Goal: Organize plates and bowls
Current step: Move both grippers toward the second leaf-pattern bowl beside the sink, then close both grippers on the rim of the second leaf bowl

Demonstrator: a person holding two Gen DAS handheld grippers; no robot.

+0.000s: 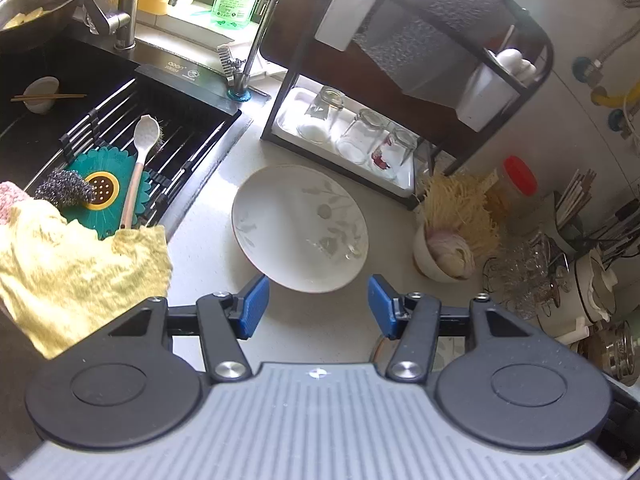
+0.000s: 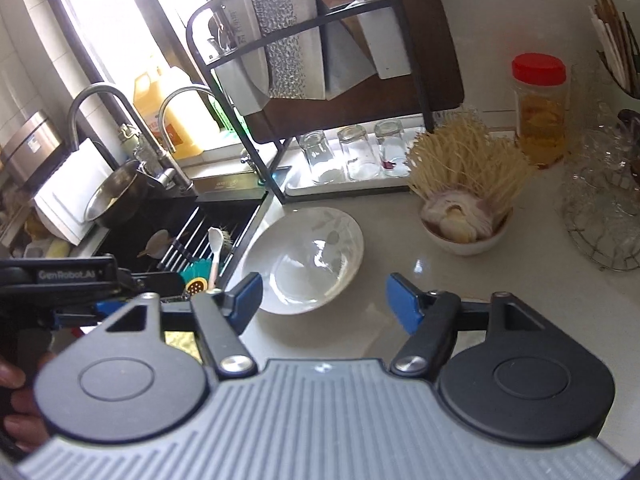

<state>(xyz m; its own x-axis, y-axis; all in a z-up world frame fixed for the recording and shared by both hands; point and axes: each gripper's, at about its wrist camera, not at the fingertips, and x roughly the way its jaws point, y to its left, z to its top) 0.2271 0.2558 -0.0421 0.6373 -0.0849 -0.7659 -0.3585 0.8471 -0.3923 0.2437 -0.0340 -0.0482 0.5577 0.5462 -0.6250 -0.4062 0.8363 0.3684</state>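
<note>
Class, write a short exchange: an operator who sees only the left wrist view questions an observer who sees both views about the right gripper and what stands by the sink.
Operator: I see the plate ahead of my open left gripper. Where is the right gripper?
Observer: The right gripper is open and empty, and it also faces the plate.
Operator: Is there anything past the steel bowl that I miss?
Observer: Yes, a white board stands beside it, on the side away from the taps.
</note>
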